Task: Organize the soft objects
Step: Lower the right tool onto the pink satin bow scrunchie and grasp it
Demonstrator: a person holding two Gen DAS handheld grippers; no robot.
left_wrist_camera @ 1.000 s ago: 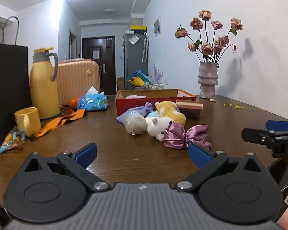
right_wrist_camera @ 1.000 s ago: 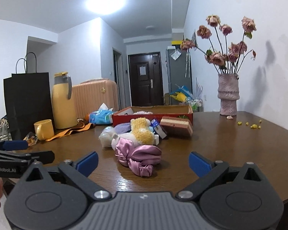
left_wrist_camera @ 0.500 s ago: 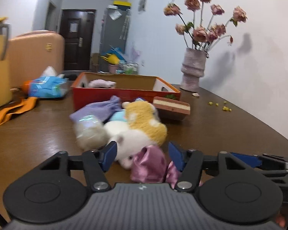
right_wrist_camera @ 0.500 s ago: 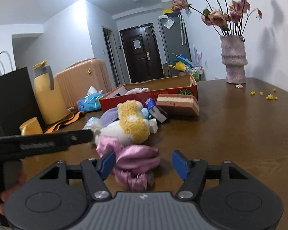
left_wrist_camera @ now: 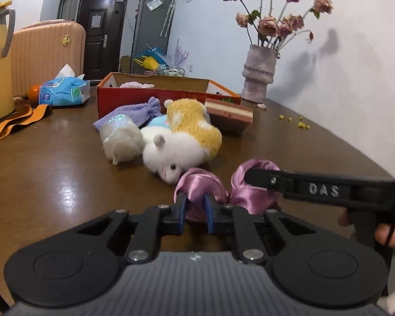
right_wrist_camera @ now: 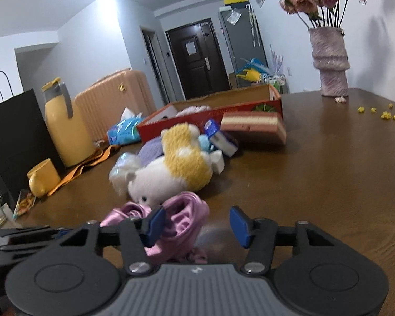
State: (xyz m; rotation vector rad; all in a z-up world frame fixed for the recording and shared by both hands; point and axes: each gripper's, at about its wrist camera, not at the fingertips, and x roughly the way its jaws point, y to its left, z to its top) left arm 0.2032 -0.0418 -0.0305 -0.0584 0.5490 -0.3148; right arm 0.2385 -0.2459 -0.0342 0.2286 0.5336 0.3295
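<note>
A pink satin bow (left_wrist_camera: 202, 184) lies on the brown table at the near edge of a pile of soft toys. My left gripper (left_wrist_camera: 194, 210) is shut on the bow's left loop. My right gripper (right_wrist_camera: 197, 222) is open, its left finger against the bow's right loop (right_wrist_camera: 184, 216); its arm also shows in the left wrist view (left_wrist_camera: 324, 188). Behind the bow lie a white and yellow plush (left_wrist_camera: 187, 139), a wrapped white plush (left_wrist_camera: 119, 137) and a purple pouch (left_wrist_camera: 134, 113). A red cardboard box (left_wrist_camera: 168, 97) stands further back.
A striped sponge cake block (left_wrist_camera: 229, 115) lies by the box. A yellow jug (right_wrist_camera: 63, 126), yellow mug (right_wrist_camera: 42, 181), black bag (right_wrist_camera: 10, 137), tissue pack (left_wrist_camera: 63, 92) and orange strap (left_wrist_camera: 13, 123) stand left. A vase of dried roses (left_wrist_camera: 259, 76) stands far right.
Both grippers moved forward and down to the pink bow. My left gripper closed from wide open onto the bow's left loop. My right gripper narrowed and reached the right loop.
</note>
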